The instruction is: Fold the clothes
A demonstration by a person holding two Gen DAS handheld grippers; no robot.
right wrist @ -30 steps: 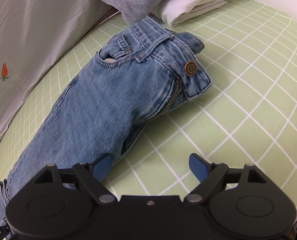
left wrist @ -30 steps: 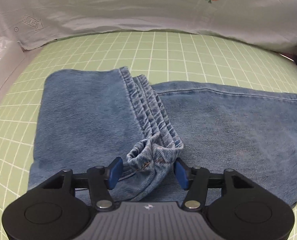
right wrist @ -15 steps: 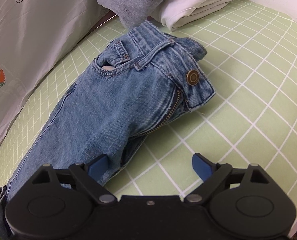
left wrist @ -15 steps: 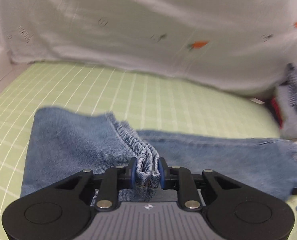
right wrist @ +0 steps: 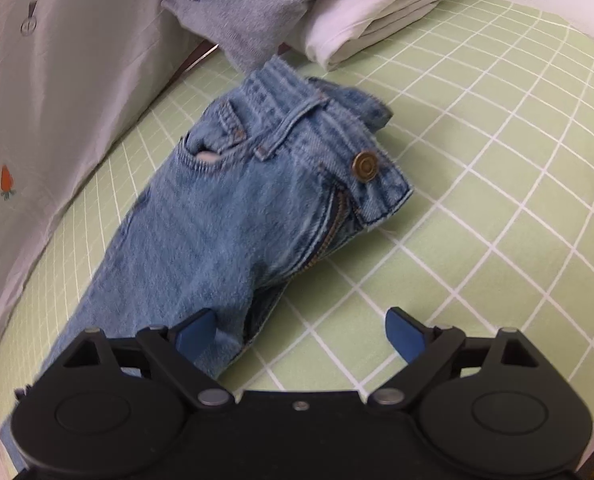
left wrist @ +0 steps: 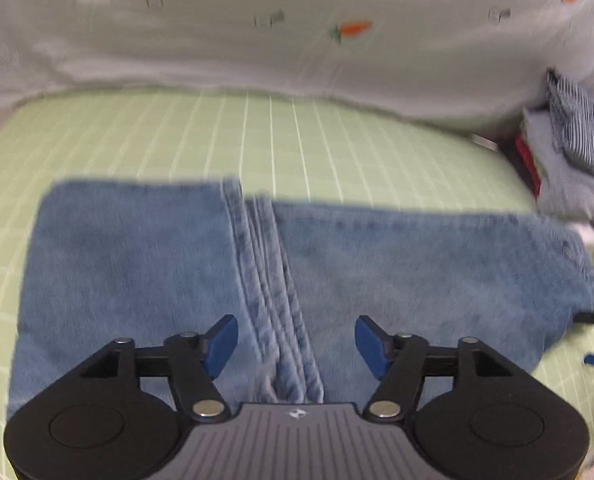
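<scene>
Jeans [right wrist: 225, 216] | right view: long axis lower left to upper right, waistband upper right | left gripper [left wrist: 295, 346] wide, empty | right gripper [right wrist: 301, 334] wide, empty

Even light; left view motion-blurred; fisheye edges.

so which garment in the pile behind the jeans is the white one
The folded white garment at the pile's right, lying on the green mat; the grey garment beside it is crumpled.
</scene>
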